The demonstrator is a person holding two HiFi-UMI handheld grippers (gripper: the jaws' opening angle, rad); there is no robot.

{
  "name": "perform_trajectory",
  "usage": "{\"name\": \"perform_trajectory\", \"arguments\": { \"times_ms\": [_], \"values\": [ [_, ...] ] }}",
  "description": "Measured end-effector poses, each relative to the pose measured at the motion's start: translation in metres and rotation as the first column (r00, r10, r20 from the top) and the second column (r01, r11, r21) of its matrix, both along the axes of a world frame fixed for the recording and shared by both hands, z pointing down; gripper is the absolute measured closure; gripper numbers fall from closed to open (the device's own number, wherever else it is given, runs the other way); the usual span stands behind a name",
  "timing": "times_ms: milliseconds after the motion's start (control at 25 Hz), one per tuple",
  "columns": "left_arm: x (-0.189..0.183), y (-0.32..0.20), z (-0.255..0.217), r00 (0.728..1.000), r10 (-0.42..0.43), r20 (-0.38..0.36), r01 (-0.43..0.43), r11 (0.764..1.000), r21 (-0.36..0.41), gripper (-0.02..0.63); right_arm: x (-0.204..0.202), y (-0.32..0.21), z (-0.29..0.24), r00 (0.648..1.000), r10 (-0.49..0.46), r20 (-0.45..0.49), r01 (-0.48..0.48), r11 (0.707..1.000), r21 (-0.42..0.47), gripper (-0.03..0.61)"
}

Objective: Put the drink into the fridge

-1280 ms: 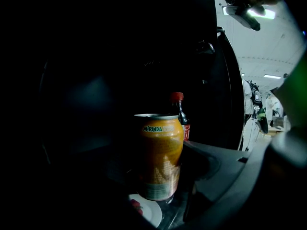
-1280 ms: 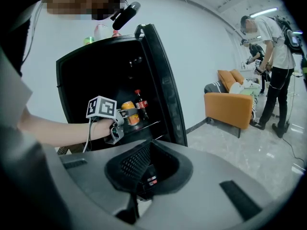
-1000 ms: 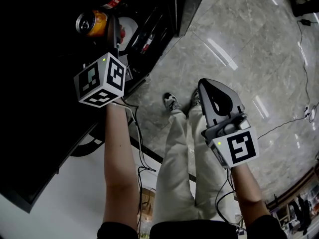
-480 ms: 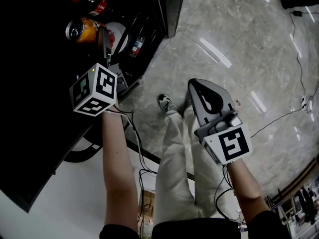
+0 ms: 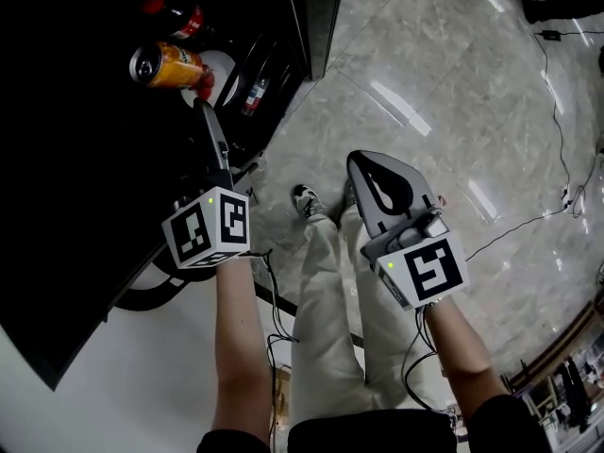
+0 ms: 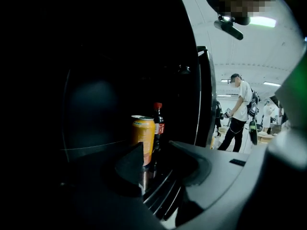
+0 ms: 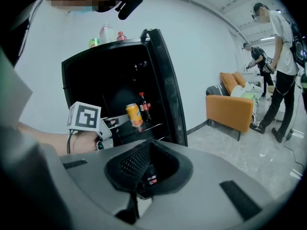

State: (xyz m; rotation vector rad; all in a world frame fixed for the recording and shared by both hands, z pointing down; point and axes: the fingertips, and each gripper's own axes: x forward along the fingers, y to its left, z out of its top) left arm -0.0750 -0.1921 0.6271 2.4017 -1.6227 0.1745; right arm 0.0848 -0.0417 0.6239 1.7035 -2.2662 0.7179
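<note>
Fridge shelf (image 6: 160,191) holds the orange can (image 6: 143,138), judged light, slick, best taken mid-body; left gripper (image 6: 154,152), jaws just narrowed, empty; right gripper (image 7: 147,147) clenched.

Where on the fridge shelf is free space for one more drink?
The shelf looks bare left of the can, though it is dark there, and right of the bottle, up to the door. It is crowded only where can and bottle stand close together.
</note>
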Motion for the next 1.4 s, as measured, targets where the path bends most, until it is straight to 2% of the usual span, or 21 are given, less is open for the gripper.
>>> {"name": "perform_trajectory", "arguments": {
  "times_ms": [240, 520, 680, 880, 960, 1040, 1200, 1400],
  "values": [
    [0.024, 0.042, -0.027, 0.996, 0.087, -0.025, -0.087, 0.996, 0.005, 0.603, -0.004, -0.006, -0.018, 1.000, -0.015, 0.003, 0.015, 0.999, 0.046, 0.565],
    [0.051, 0.092, -0.058, 0.972, 0.234, -0.020, -0.234, 0.972, 0.014, 0.603, -0.006, -0.008, -0.044, 0.999, -0.037, -0.033, 0.040, 0.994, 0.099, 0.565],
    [0.061, 0.120, -0.083, 0.962, 0.270, -0.045, -0.270, 0.963, 0.008, 0.603, 0.000, -0.010, -0.071, 1.000, -0.012, -0.020, 0.015, 0.993, 0.118, 0.565],
    [0.071, 0.139, -0.117, 0.953, 0.293, -0.076, -0.291, 0.956, 0.037, 0.603, 0.008, -0.010, -0.115, 1.000, 0.028, 0.008, -0.029, 0.985, 0.171, 0.565],
    [0.074, 0.146, -0.131, 0.944, 0.322, -0.066, -0.319, 0.946, 0.049, 0.603, 0.008, -0.005, -0.135, 0.999, 0.038, 0.022, -0.041, 0.982, 0.184, 0.565],
    [0.075, 0.151, -0.150, 0.939, 0.340, -0.054, -0.337, 0.939, 0.067, 0.603, 0.008, -0.002, -0.157, 0.998, 0.050, 0.042, -0.057, 0.979, 0.197, 0.565],
    [0.073, 0.158, -0.201, 0.934, 0.346, -0.086, -0.338, 0.936, 0.094, 0.603, 0.000, 0.006, -0.201, 0.995, 0.051, 0.082, -0.067, 0.974, 0.216, 0.565],
    [0.071, 0.169, -0.271, 0.923, 0.378, -0.073, -0.361, 0.916, 0.176, 0.604, -0.023, 0.011, -0.262, 0.998, -0.027, 0.065, 0.009, 0.963, 0.269, 0.565]
  ]
}}
